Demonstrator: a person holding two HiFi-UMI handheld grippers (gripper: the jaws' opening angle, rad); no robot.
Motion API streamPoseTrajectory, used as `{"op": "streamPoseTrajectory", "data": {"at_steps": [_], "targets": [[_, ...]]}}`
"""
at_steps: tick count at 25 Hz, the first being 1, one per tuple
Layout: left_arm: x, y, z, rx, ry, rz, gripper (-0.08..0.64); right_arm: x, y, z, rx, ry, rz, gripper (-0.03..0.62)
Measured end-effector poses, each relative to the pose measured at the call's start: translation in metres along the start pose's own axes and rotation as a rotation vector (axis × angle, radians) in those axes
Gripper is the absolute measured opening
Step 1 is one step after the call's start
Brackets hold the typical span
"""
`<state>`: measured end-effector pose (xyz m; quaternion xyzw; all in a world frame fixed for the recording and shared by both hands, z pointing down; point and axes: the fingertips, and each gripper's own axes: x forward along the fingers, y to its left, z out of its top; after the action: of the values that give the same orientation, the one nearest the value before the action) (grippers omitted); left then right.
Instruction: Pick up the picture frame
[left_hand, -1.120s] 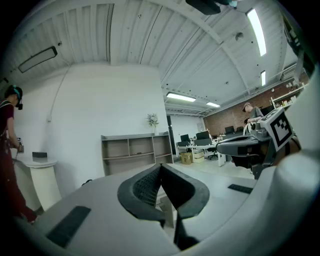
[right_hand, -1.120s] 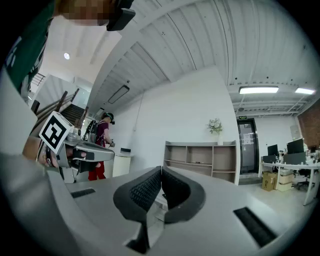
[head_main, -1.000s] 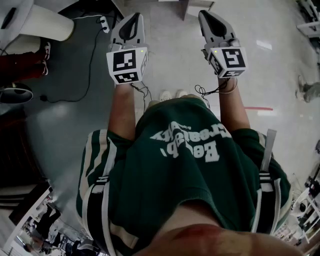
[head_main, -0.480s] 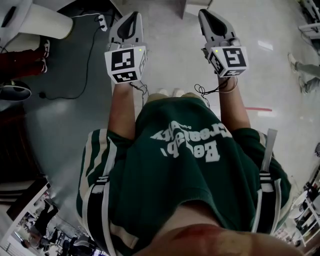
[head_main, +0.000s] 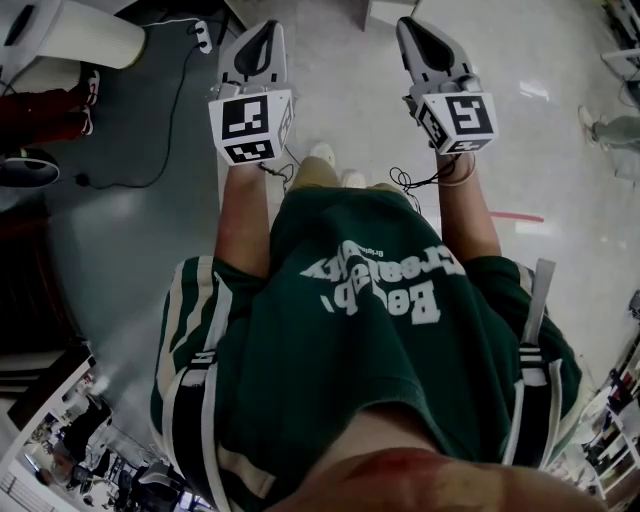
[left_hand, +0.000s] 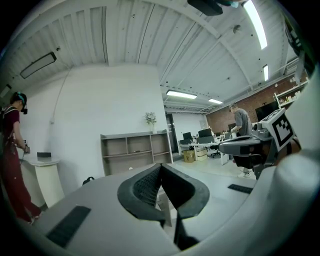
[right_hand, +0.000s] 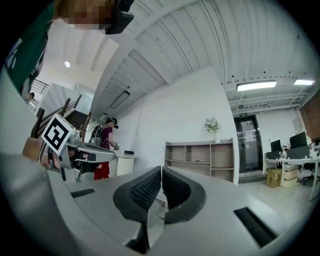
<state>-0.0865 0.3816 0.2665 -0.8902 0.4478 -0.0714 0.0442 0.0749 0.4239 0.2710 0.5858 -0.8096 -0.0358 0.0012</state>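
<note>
No picture frame shows in any view. In the head view my left gripper (head_main: 256, 42) and right gripper (head_main: 420, 36) are held out level, side by side over the pale floor, in front of the person's green shirt. Both are shut with nothing between the pads. The left gripper view shows its dark ribbed pads (left_hand: 145, 186) pressed together at the tips (left_hand: 160, 167). In the right gripper view the pads (right_hand: 146, 189) also meet (right_hand: 161, 170). Each gripper appears at the edge of the other's view.
A grey open shelf unit (left_hand: 134, 152) with a small plant on top stands ahead by the white wall. A person in red (left_hand: 12, 150) stands at a white round pedestal (head_main: 70, 40) on the left. A black cable (head_main: 170, 130) lies on the floor. Office desks (left_hand: 205, 145) are at the right.
The floor has slid beneath the person, who walks forward; a shoe now shows ahead of the shirt. Both grippers stay shut and side by side.
</note>
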Motion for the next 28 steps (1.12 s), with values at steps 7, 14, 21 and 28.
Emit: {"op": "streamPoseTrajectory", "data": {"at_steps": [7, 14, 21, 28], "targets": [[0.022, 0.010, -0.001, 0.000, 0.001, -0.006, 0.020, 0.015, -0.015, -0.002, 0.000, 0.003, -0.021, 0.034], [0.054, 0.028, -0.004, -0.001, 0.007, -0.033, 0.018, 0.046, -0.030, -0.011, -0.003, 0.029, -0.040, 0.034], [0.106, 0.056, -0.023, -0.009, 0.030, -0.072, 0.020, 0.098, -0.038, -0.034, 0.009, 0.080, -0.039, 0.034], [0.170, 0.091, -0.041, -0.010, 0.066, -0.082, 0.018, 0.167, -0.062, -0.049, 0.003, 0.104, -0.005, 0.034]]}}
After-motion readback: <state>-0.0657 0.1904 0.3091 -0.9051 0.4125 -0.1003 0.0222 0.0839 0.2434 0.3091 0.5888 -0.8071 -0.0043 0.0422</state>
